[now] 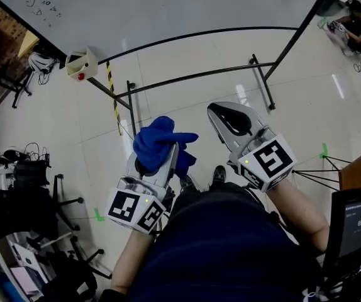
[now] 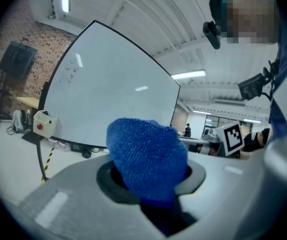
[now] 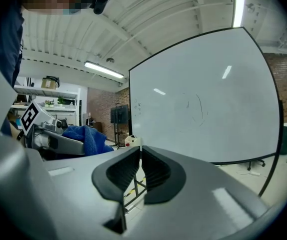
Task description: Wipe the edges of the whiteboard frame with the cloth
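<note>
A bunched blue cloth (image 1: 161, 142) is clamped in my left gripper (image 1: 158, 159) and bulges out past the jaws; the same cloth (image 2: 147, 159) fills the gap in the left gripper view. My right gripper (image 1: 221, 115) is shut with nothing in it, its pads (image 3: 140, 166) meeting. Both grippers hang low in front of the person's body, well short of the whiteboard (image 1: 161, 8). The board's dark frame edge (image 1: 205, 33) curves along its bottom. In the right gripper view the whiteboard (image 3: 203, 104) stands ahead, with the cloth (image 3: 86, 140) at left.
A beige box with a red button (image 1: 83, 63) hangs at the board's lower left corner. The board's black stand legs (image 1: 196, 75) cross the tiled floor. Chairs and cables (image 1: 29, 187) crowd the left; a monitor (image 1: 356, 222) and wooden panel sit at right. A person (image 1: 360, 27) sits far right.
</note>
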`<act>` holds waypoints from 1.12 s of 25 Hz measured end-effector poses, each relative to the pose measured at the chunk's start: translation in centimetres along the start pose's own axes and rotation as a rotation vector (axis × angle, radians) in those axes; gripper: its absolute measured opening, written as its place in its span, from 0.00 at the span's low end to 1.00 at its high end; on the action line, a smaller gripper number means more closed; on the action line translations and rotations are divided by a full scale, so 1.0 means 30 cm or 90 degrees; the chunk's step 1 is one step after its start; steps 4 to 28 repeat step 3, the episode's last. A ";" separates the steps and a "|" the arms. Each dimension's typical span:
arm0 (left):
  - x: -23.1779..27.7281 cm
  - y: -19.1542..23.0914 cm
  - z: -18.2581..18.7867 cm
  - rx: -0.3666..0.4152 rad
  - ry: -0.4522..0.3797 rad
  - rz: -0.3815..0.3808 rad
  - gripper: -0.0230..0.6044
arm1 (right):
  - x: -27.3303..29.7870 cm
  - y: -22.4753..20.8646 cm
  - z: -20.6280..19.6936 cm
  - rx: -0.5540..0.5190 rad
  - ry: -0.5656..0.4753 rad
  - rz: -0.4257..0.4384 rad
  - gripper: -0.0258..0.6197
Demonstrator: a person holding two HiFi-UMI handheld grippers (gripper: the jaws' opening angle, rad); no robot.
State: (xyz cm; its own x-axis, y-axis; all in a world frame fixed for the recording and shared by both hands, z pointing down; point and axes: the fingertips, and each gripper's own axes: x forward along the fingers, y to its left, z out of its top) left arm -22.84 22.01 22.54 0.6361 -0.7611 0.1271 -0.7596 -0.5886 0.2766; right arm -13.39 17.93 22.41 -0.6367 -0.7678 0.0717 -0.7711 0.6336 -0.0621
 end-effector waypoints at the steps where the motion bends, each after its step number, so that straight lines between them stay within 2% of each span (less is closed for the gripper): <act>1: -0.001 0.002 -0.006 0.000 0.000 -0.003 0.24 | 0.000 0.003 -0.008 0.003 0.001 -0.002 0.07; 28: -0.001 0.009 -0.008 0.000 -0.002 -0.009 0.24 | 0.006 0.009 -0.010 0.006 0.000 -0.007 0.07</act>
